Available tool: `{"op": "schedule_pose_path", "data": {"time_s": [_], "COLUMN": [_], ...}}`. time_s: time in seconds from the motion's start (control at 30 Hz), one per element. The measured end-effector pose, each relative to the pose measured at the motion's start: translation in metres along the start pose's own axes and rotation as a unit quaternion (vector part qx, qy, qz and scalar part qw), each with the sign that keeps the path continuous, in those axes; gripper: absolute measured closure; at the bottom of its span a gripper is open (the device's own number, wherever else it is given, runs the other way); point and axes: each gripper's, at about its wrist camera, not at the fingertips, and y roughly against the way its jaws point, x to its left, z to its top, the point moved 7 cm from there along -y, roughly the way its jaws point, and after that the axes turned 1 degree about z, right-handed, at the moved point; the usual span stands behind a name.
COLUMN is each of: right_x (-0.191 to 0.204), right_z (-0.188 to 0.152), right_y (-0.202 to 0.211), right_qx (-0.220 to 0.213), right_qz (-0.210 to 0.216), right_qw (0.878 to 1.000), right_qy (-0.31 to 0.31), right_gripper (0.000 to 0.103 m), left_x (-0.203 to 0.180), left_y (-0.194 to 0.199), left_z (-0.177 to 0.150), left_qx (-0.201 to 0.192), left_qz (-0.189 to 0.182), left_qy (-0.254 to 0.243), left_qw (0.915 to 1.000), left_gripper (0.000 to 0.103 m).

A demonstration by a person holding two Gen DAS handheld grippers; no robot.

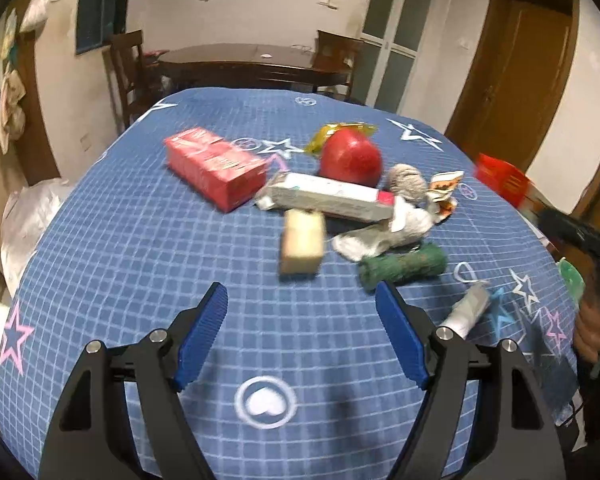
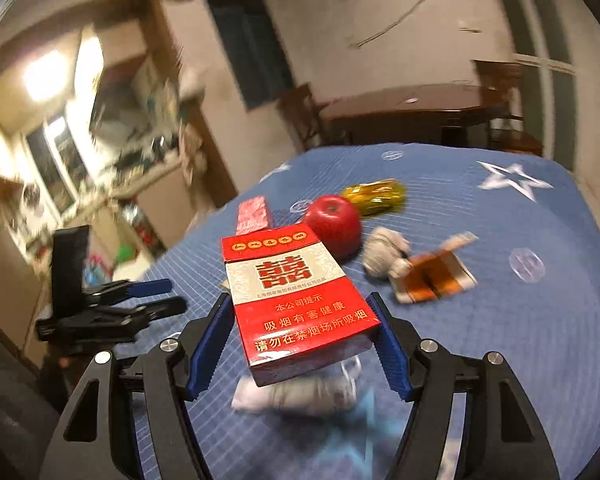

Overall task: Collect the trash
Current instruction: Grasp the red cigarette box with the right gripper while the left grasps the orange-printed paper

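My right gripper (image 2: 302, 316) is shut on a red cigarette pack (image 2: 296, 296), its blue pads pressing both sides, above the blue star-print tablecloth (image 2: 520, 320). A crumpled white paper roll (image 2: 296, 396) lies blurred beneath it. My left gripper (image 1: 300, 292) is open over bare cloth with nothing between its fingers. Ahead of it lie a beige block (image 1: 302, 246), a green roll (image 1: 404, 266), crumpled tissue (image 1: 380, 236), a long white carton (image 1: 328, 196), a red box (image 1: 216, 168) and a grey paper roll (image 1: 468, 312). The pack (image 1: 500, 178) shows at the left wrist view's right edge.
A red apple (image 1: 350, 158), a yellow wrapper (image 1: 340, 130), a grey yarn ball (image 1: 408, 182) and an orange-white wrapper (image 1: 444, 192) sit farther back. Beyond the cloth stand a dark wooden table (image 1: 252, 64) and chairs. A person's hand (image 1: 592, 328) is at the right edge.
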Motion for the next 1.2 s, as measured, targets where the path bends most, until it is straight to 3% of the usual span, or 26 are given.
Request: {"op": "schedule_pose_path", "data": {"time_s": [0.17, 0.37, 0.43, 0.6, 0.7, 0.83, 0.9, 1.1, 1.2], "right_x": [-0.032, -0.067, -0.074, -0.084, -0.088, -0.087, -0.086, -0.078, -0.073], "right_z": [-0.042, -0.085, -0.092, -0.109, -0.116, -0.120, -0.119, -0.109, -0.098], "right_y": [0.066, 0.117, 0.128, 0.151, 0.160, 0.167, 0.166, 0.158, 0.155], "right_qx": [-0.050, -0.076, -0.085, -0.101, -0.105, -0.110, -0.111, -0.116, -0.119], "right_qz": [-0.018, -0.049, -0.057, -0.068, -0.068, -0.069, -0.068, -0.075, -0.096], "right_qw": [0.995, 0.983, 0.980, 0.973, 0.971, 0.970, 0.970, 0.969, 0.969], "right_qy": [-0.088, -0.162, -0.173, -0.195, -0.203, -0.207, -0.206, -0.203, -0.196], "right_gripper": [0.035, 0.035, 0.035, 0.035, 0.035, 0.035, 0.035, 0.036, 0.036], "left_x": [-0.053, -0.135, -0.160, -0.201, -0.208, -0.211, -0.207, -0.193, -0.185], "left_y": [-0.005, -0.045, -0.070, -0.125, -0.152, -0.177, -0.176, -0.139, -0.108], "left_z": [0.017, 0.051, 0.060, 0.074, 0.076, 0.072, 0.074, 0.083, 0.086], "left_qx": [0.003, 0.011, 0.019, 0.046, 0.064, 0.075, 0.073, 0.028, 0.002], "left_qz": [-0.039, -0.093, -0.092, -0.076, -0.060, -0.022, -0.023, -0.030, -0.015], "left_qy": [-0.043, -0.120, -0.147, -0.194, -0.204, -0.235, -0.226, -0.187, -0.172], "left_qw": [0.9983, 0.9883, 0.9846, 0.9769, 0.9751, 0.9690, 0.9712, 0.9815, 0.9849], "left_gripper": [0.030, 0.030, 0.030, 0.046, 0.056, 0.086, 0.095, 0.097, 0.097]}}
